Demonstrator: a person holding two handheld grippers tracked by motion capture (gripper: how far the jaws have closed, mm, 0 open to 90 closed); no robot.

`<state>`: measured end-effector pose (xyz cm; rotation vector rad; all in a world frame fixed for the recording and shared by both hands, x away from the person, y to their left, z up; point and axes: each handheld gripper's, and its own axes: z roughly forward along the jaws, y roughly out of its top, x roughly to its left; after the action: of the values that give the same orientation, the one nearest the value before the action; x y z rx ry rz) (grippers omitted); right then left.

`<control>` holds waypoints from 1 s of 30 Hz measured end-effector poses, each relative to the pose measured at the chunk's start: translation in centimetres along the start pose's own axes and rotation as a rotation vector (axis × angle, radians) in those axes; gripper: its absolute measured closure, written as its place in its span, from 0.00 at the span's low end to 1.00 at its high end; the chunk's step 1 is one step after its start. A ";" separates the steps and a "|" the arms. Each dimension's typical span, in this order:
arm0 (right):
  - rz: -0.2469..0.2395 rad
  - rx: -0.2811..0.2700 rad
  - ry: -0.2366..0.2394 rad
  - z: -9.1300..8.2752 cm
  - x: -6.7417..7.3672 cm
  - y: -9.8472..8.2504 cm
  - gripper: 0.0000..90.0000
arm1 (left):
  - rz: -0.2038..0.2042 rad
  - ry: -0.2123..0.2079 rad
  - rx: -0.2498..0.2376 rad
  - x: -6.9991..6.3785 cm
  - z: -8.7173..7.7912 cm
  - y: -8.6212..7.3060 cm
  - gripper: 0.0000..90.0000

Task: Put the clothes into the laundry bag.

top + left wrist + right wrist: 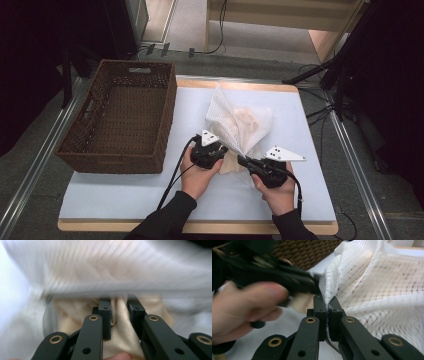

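A white mesh bag [240, 122] with beige cloth inside lies on the white table top [150, 192], its near edge lifted. My right gripper [328, 305] is shut on the bag's mesh edge [382, 282], which is pinched flat between its pads; in the high view this gripper [241, 160] points left at the bag's near corner. My left gripper [120, 308] has a raised fold of the beige cloth [122, 335] squeezed between its jaws at the bag's mouth. From above, the left gripper [222, 154] sits just left of the right one. The mesh [125, 265] above the fold is blurred.
A dark brown wicker basket [120, 152], with nothing in it, stands on the left part of the table. Floor rails run along both sides, and cables and stand legs [320, 75] lie beyond the far right corner. The person's left hand [244, 307] is close beside the right gripper.
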<state>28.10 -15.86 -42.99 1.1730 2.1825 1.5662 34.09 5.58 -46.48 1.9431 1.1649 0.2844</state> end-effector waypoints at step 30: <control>0.012 -0.037 -0.042 -0.5 -0.2 0.0 0.99 | 0.022 -0.131 -0.243 -2.8 -2.6 0.7 0.85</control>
<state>27.94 -16.41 -42.87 1.1992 2.1149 1.5654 31.55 4.57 -43.67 1.7353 0.9773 0.2912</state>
